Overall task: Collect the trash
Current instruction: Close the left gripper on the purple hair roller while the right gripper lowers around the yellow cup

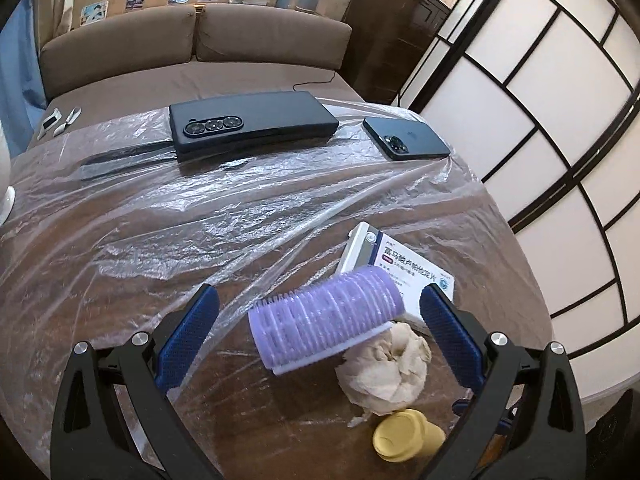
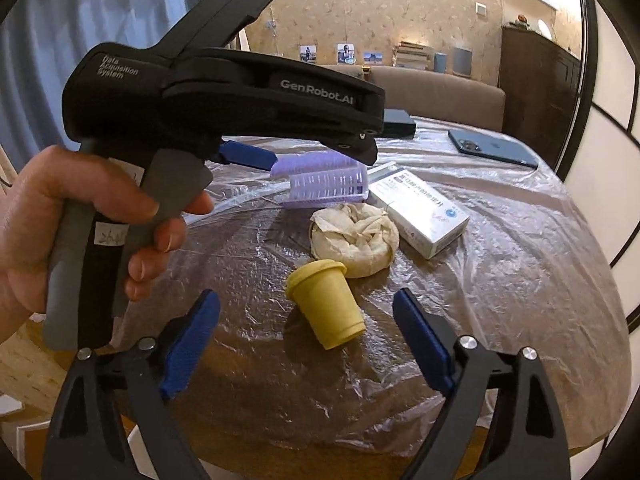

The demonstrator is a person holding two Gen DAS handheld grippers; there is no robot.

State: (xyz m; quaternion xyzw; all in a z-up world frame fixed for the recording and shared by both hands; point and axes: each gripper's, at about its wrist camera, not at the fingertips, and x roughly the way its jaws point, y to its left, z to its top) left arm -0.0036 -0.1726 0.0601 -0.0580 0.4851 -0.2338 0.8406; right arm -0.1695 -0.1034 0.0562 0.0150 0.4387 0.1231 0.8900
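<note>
A crumpled beige tissue wad (image 1: 384, 372) lies on the plastic-covered round table (image 1: 200, 240), also in the right wrist view (image 2: 354, 236). A purple hair roller (image 1: 326, 318) lies against it (image 2: 326, 184). A yellow cup (image 1: 406, 440) lies on its side near the front (image 2: 326, 306). My left gripper (image 1: 320, 328) is open, its fingers either side of the roller and tissue, a little above the table. My right gripper (image 2: 306, 336) is open, with the yellow cup just ahead between its fingers. The left gripper's body (image 2: 224, 96) fills the right view's upper left.
A white medicine box (image 1: 400, 268) lies beside the tissue (image 2: 420, 208). A black folding phone (image 1: 252, 122) and a blue phone (image 1: 406, 138) lie at the table's far side. A brown sofa (image 1: 192, 36) stands behind. A paper screen (image 1: 540, 120) is on the right.
</note>
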